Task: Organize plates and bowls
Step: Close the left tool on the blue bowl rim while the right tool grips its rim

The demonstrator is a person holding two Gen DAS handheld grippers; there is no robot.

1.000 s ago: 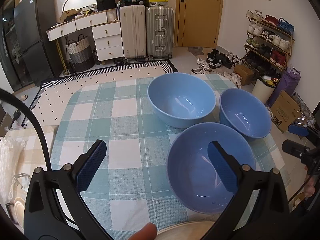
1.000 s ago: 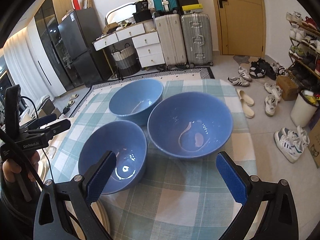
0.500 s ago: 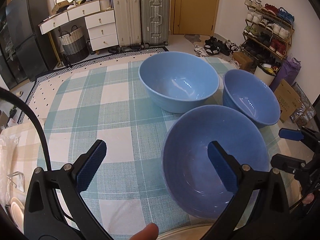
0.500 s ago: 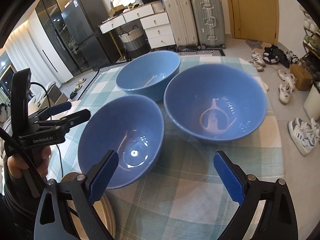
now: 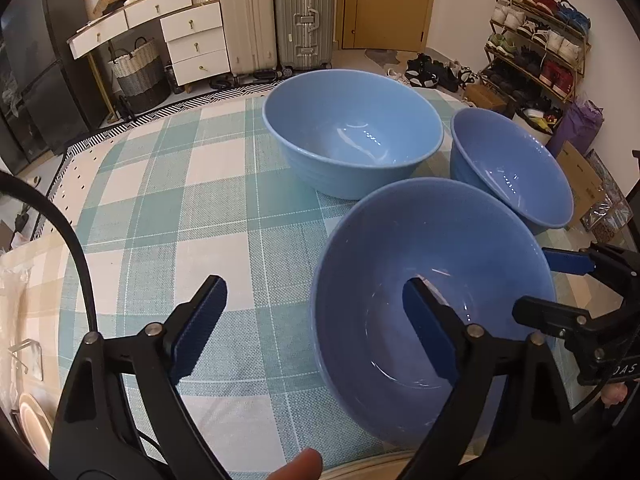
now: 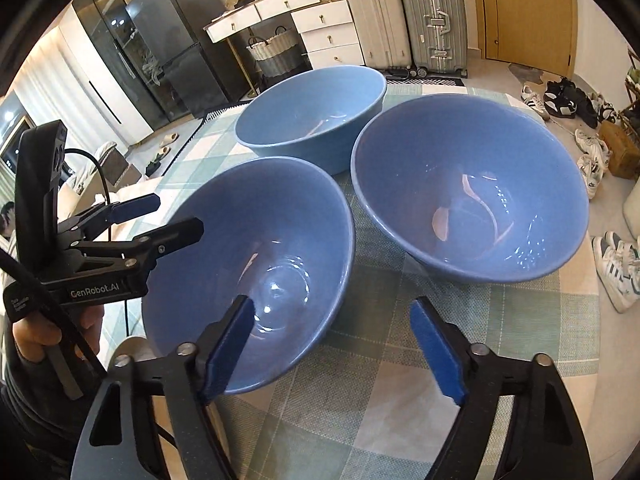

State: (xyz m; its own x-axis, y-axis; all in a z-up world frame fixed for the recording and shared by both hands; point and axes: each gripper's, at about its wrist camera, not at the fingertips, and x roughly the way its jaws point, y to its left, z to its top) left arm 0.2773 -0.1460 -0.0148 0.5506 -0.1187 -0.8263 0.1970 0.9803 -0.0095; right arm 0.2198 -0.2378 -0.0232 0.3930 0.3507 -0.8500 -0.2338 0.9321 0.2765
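Observation:
Three blue bowls stand on a round table with a green checked cloth (image 5: 192,216). The near bowl (image 5: 432,280) (image 6: 256,248) lies between both grippers. My left gripper (image 5: 316,328) is open, its right finger inside the near bowl and its left finger outside the rim. My right gripper (image 6: 332,340) is open, its left finger over the near bowl's rim and its right finger over the cloth. The far bowl (image 5: 352,140) (image 6: 312,120) and the right bowl (image 5: 512,168) (image 6: 468,184) stand untouched.
A pale plate edge (image 5: 32,420) shows at the lower left beside the table, and another (image 6: 132,350) under the near bowl. Suitcases (image 5: 276,16), a drawer unit, a shoe rack (image 5: 536,52) and shoes on the floor surround the table.
Both grippers moved forward toward the near bowl. The left gripper's right finger now reaches inside it, and the right gripper's left finger now sits over its rim.

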